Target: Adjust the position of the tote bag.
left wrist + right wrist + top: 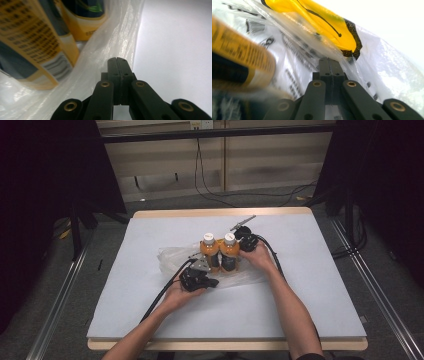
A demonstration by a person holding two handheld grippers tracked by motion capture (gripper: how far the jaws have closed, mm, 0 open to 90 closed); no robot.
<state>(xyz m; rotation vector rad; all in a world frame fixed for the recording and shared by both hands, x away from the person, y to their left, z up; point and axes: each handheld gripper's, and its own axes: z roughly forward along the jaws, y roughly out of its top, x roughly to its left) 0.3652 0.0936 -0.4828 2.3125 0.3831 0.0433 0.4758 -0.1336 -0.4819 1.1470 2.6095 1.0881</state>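
Two orange drink bottles with white caps, one on the left (210, 253) and one on the right (230, 253), stand side by side on a crumpled clear plastic bag (172, 258) in the middle of the white table (310, 285). My left gripper (215, 281) sits at the bag's near edge, just in front of the bottles. In the left gripper view its jaws (117, 60) are pressed together at the bag's edge (105, 45), with the bottles (30, 45) close on the left. My right gripper (244, 246) is beside the right bottle, shut (329, 61) on bag film (387, 75) bearing a yellow print.
A thin metal rod (243, 223) lies just behind the right gripper. Black cables trail from both grippers across the table. Dark stands and floor cables surround the table, and a wall stands behind it.
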